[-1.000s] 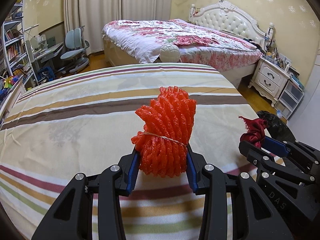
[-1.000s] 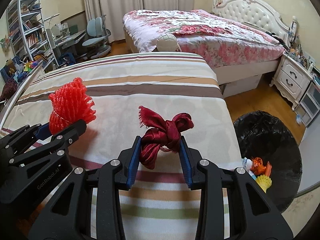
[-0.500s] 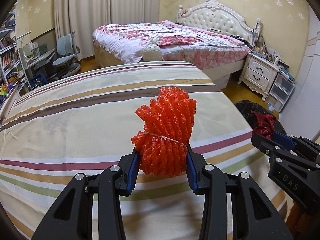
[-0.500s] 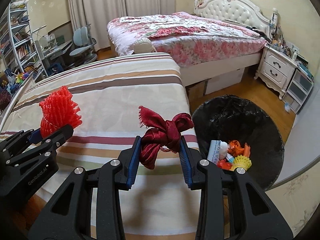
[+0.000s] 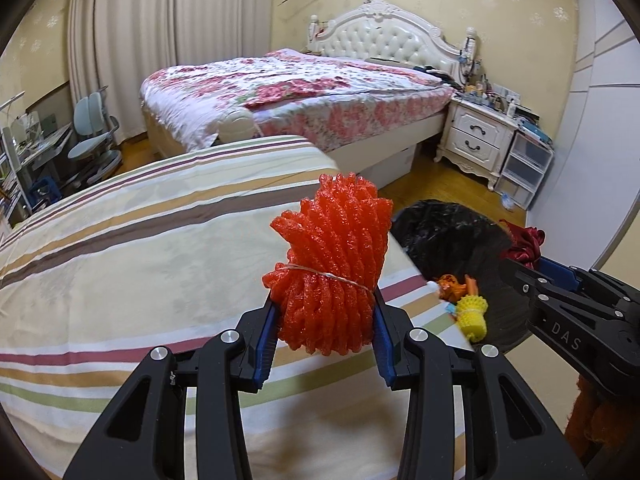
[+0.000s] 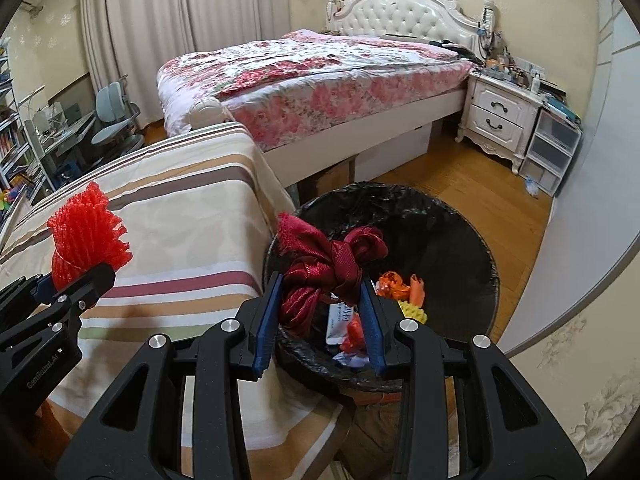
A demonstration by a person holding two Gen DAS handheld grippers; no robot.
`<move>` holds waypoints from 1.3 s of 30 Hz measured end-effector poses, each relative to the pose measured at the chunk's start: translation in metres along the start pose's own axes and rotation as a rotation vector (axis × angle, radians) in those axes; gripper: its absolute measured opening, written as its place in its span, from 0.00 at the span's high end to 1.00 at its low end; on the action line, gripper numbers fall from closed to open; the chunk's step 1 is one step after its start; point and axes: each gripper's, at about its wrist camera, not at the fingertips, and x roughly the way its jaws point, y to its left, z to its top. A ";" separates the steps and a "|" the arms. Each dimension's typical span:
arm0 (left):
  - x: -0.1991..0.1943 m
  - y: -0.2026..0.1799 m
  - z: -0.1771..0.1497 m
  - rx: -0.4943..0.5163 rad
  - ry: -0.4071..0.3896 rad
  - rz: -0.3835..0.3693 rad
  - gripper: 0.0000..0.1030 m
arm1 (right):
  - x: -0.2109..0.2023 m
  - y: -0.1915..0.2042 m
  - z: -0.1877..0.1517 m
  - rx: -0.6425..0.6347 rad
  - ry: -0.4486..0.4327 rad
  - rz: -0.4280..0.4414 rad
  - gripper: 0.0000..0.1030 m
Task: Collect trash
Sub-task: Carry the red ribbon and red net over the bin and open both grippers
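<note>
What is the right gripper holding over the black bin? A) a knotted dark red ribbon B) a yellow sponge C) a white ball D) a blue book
A: in the right wrist view the right gripper pinches a knotted dark red fabric ribbon between its blue pads, above the black-lined trash bin.

- Warm, yellowish indoor light fills the room evenly; its source is not in view.
- The closed curtains (image 5: 132, 52) look dull, with no bright patch behind them.
- Both views bend strongly at the edges, with black corners.
- The bedspread (image 6: 168, 216) and far furniture look soft; the orange foam net (image 5: 332, 264) is sharp.
- Faint glints sit on the black bin liner (image 6: 404, 216).
</note>
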 end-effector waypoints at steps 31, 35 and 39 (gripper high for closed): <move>0.077 -0.089 0.042 0.136 0.034 -0.056 0.59 | 0.037 -0.080 0.025 0.131 -0.003 -0.077 0.65; 0.080 -0.093 0.043 0.144 0.038 -0.058 0.59 | 0.041 -0.081 0.026 0.134 0.002 -0.077 0.65; 0.081 -0.096 0.045 0.145 0.040 -0.056 0.58 | 0.044 -0.082 0.027 0.125 0.005 -0.091 0.65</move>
